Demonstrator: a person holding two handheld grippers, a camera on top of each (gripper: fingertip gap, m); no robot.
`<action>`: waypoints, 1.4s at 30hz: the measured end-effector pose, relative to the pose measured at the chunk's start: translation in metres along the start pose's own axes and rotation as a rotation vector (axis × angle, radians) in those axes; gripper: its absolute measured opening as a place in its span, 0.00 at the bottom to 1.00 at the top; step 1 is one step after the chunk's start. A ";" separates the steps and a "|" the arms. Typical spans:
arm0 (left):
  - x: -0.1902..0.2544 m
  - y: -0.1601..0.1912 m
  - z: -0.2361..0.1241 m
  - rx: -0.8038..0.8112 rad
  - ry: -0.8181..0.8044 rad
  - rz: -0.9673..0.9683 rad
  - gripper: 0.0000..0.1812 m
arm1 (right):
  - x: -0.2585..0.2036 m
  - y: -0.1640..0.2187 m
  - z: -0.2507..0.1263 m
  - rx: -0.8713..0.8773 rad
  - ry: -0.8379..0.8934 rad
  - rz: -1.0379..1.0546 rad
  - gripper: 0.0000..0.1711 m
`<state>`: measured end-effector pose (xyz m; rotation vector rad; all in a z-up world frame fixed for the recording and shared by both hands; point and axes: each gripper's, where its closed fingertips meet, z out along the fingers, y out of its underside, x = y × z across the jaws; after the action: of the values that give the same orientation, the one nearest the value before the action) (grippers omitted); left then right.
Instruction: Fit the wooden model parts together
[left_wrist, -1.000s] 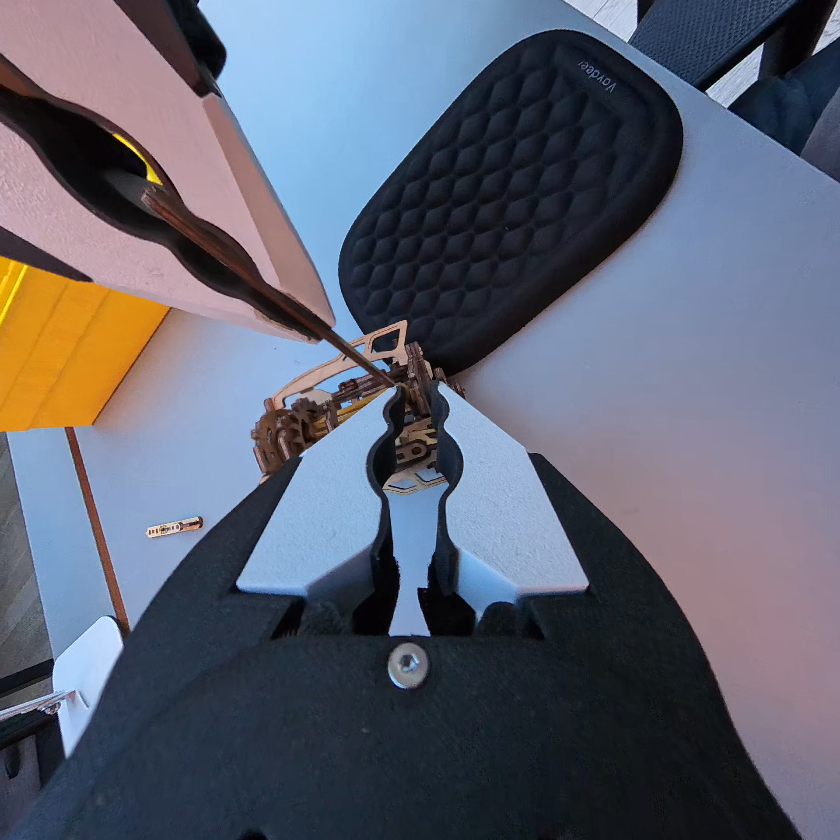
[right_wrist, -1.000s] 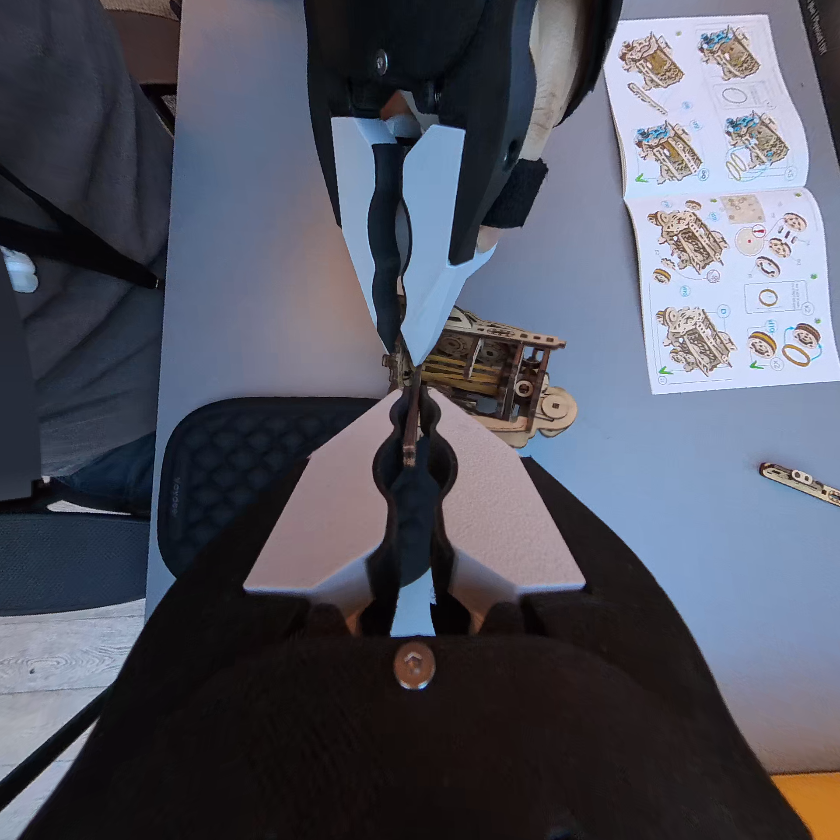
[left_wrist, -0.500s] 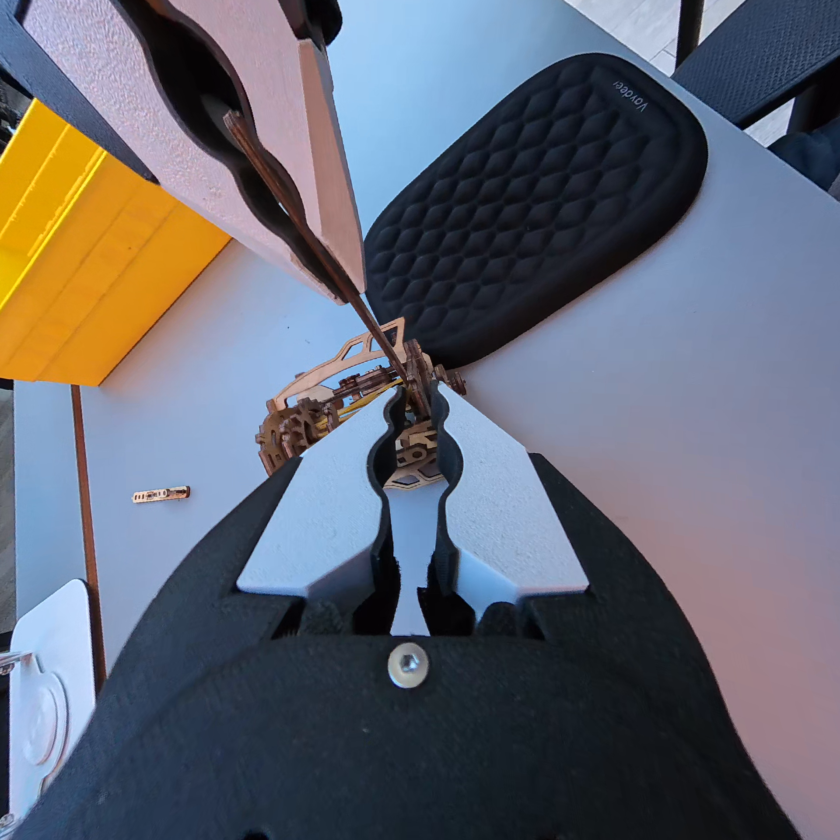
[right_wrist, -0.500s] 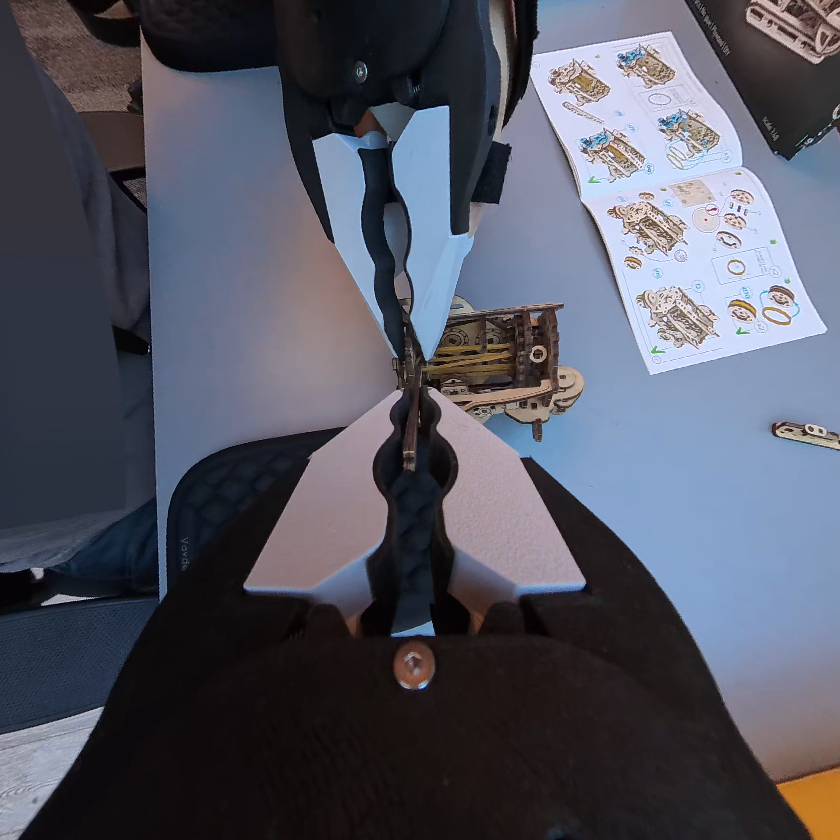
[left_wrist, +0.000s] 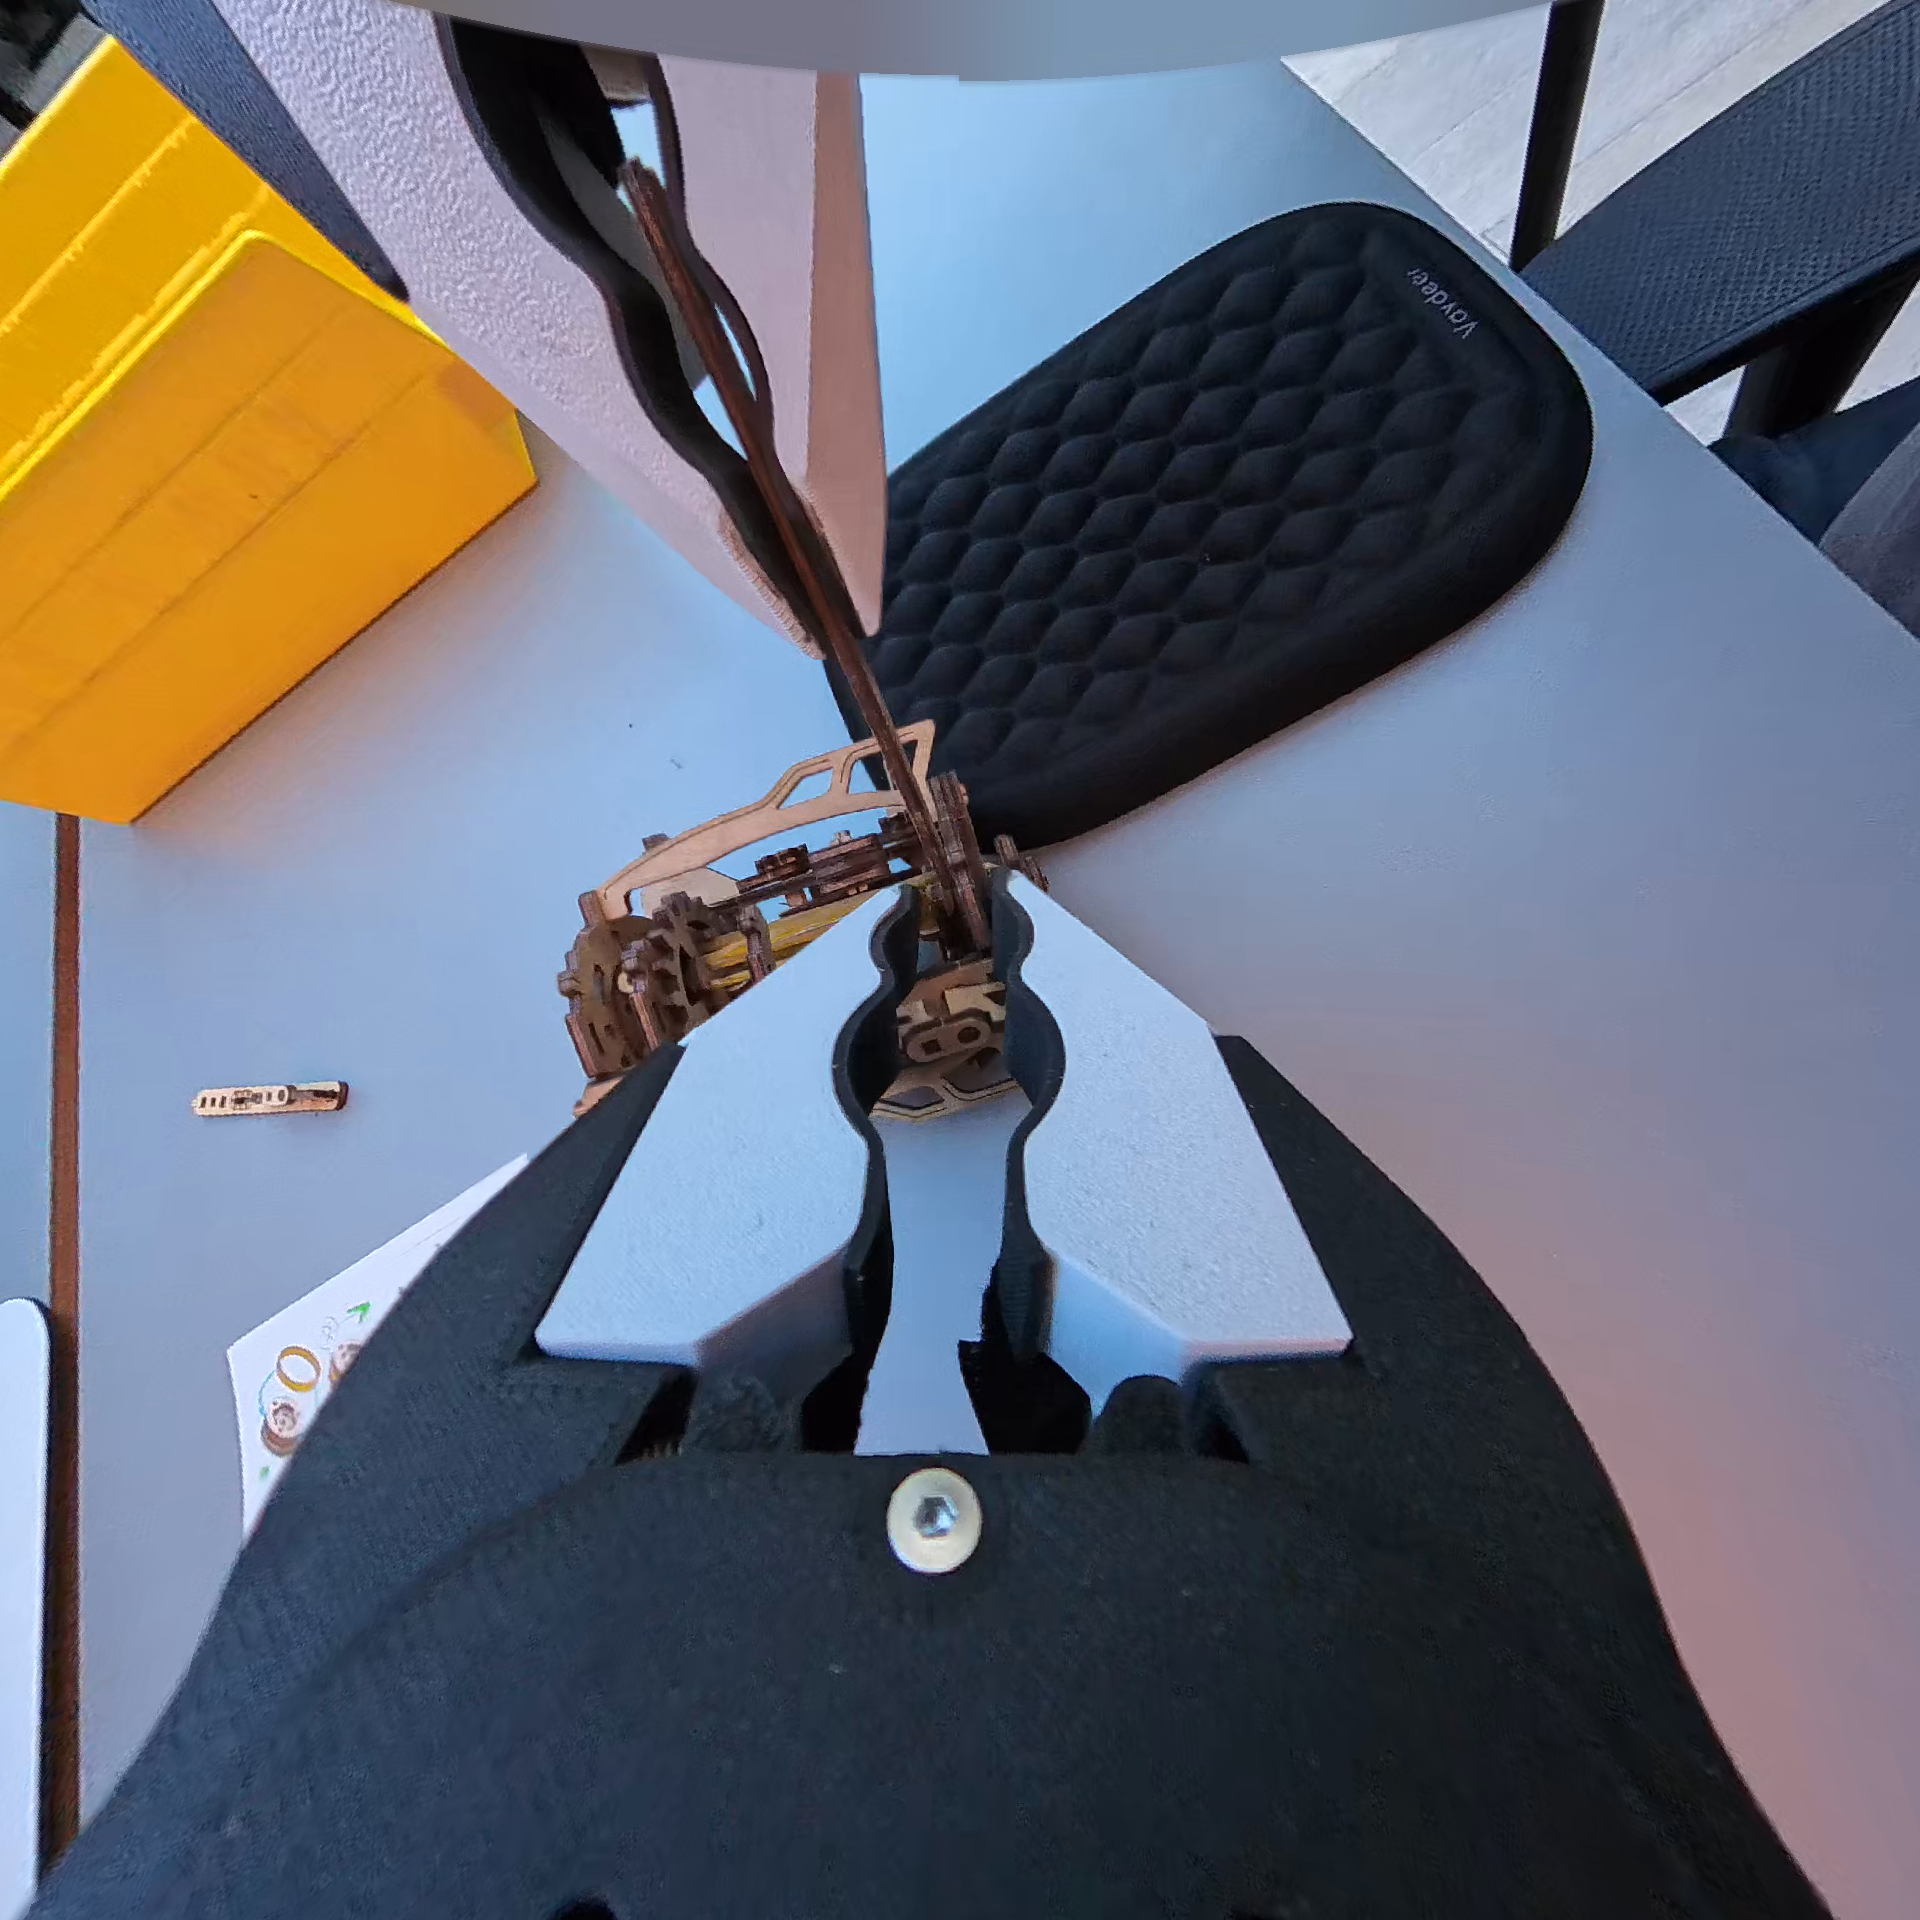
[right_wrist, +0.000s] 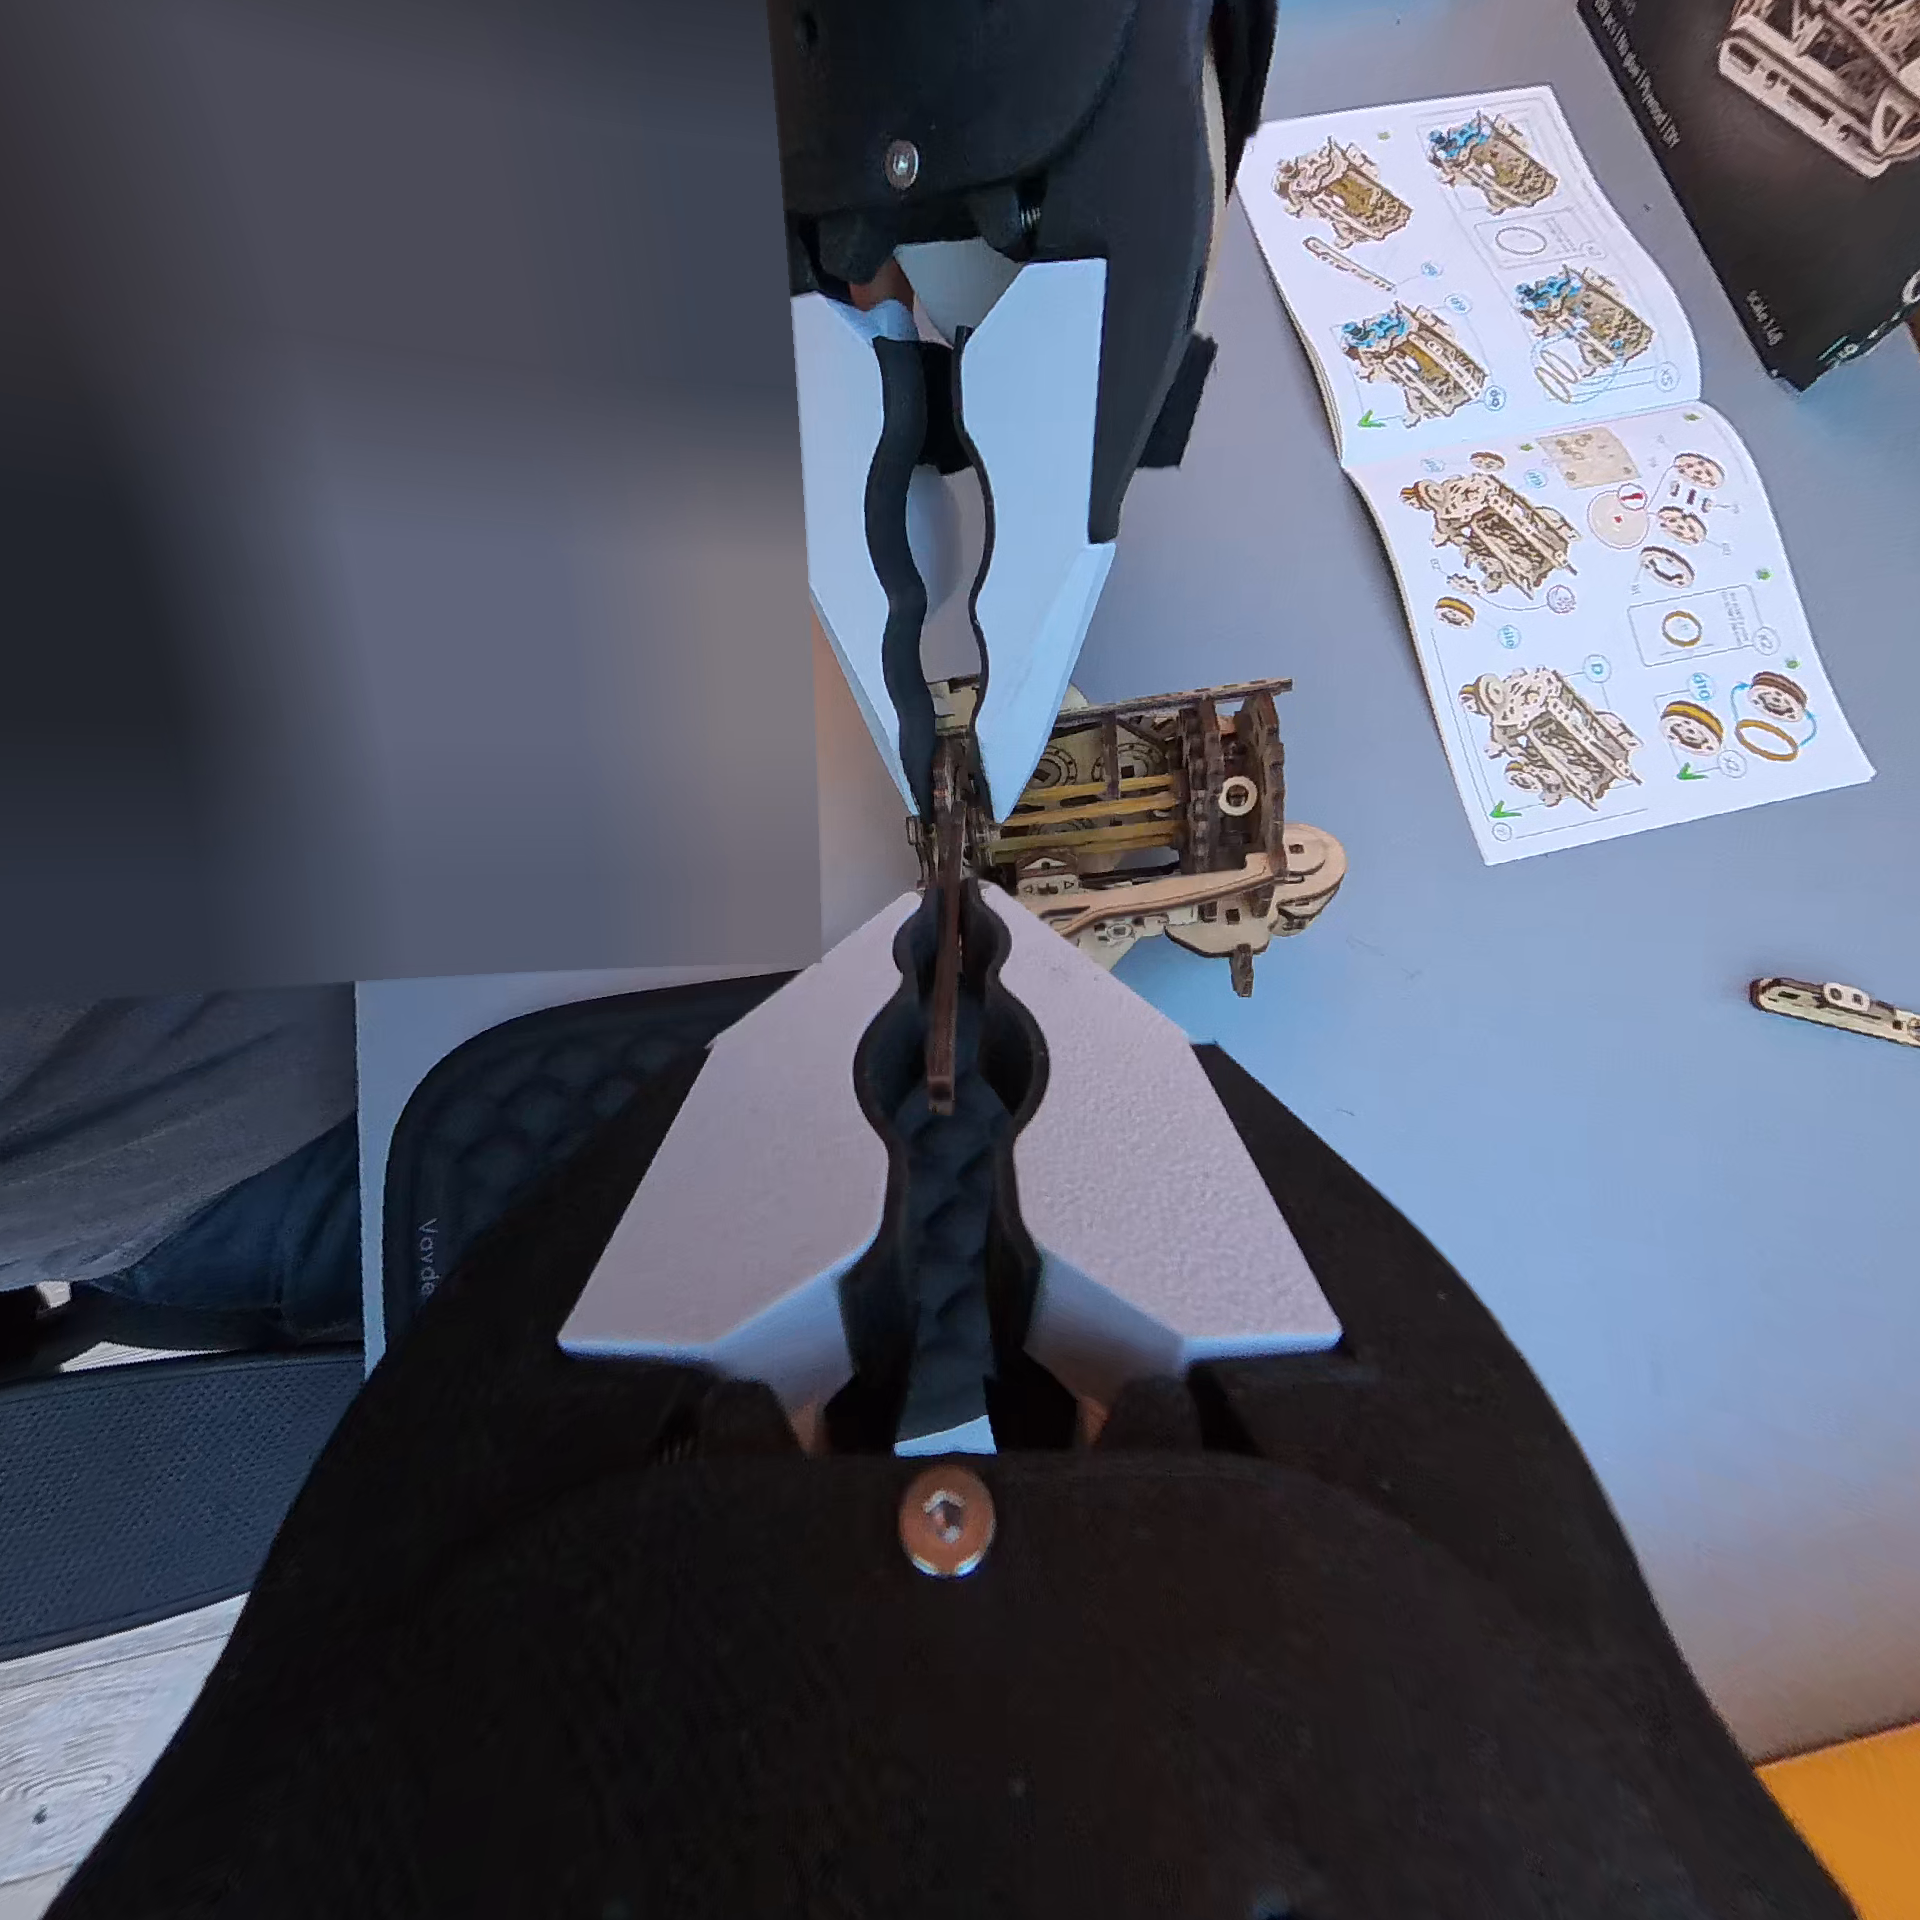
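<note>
In the left wrist view, the left gripper (left_wrist: 951, 914) is seen closed to a narrow gap on one end of the pale, laser-cut wooden model car frame with gears and yellow rubber bands (left_wrist: 727, 914), which rests on the grey table (left_wrist: 1455, 1143) at the edge of the black honeycomb-quilted pad (left_wrist: 1195, 520). From above, the right gripper (left_wrist: 821, 634) is pressed together on a thin dark-brown flat wooden strip (left_wrist: 790, 540), whose lower tip is set against the frame just at the left gripper's tips; whether it is seated in a slot cannot be told. A small loose wooden bar (left_wrist: 270, 1098) lies well apart on the table, near a yellow plastic box (left_wrist: 208, 468). In the right wrist view, the strip (right_wrist: 943, 997) is shown edge-on, clamped between the nearly closed fingers, its far end meeting the frame (right_wrist: 1143, 821) beside the opposing gripper (right_wrist: 951, 800); a white illustrated instruction sheet (right_wrist: 1558, 468) lies near. Several failures are judged possible: the thin strip could be bent or snapped if it is pushed off-axis; the tip could be skidded past its slot; the frame could be twisted or tipped if it is held by too little material; the rubber bands could be dislodged.
</note>
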<state>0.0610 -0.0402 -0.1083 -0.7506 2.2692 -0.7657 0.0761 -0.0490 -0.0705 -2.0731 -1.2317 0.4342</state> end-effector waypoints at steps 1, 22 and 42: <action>0.000 0.001 0.000 -0.003 0.002 -0.002 0.06 | 0.001 0.001 0.001 -0.003 0.003 -0.001 0.01; -0.006 0.002 -0.001 0.000 -0.041 0.105 0.05 | 0.047 -0.008 -0.022 0.007 -0.050 -0.068 0.01; -0.044 0.035 -0.035 -0.048 -0.242 -0.030 0.16 | 0.055 0.001 -0.005 0.033 0.010 0.041 0.01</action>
<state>0.0543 0.0242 -0.0933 -0.8530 2.0681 -0.6009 0.1075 -0.0038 -0.0644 -2.0734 -1.1710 0.4591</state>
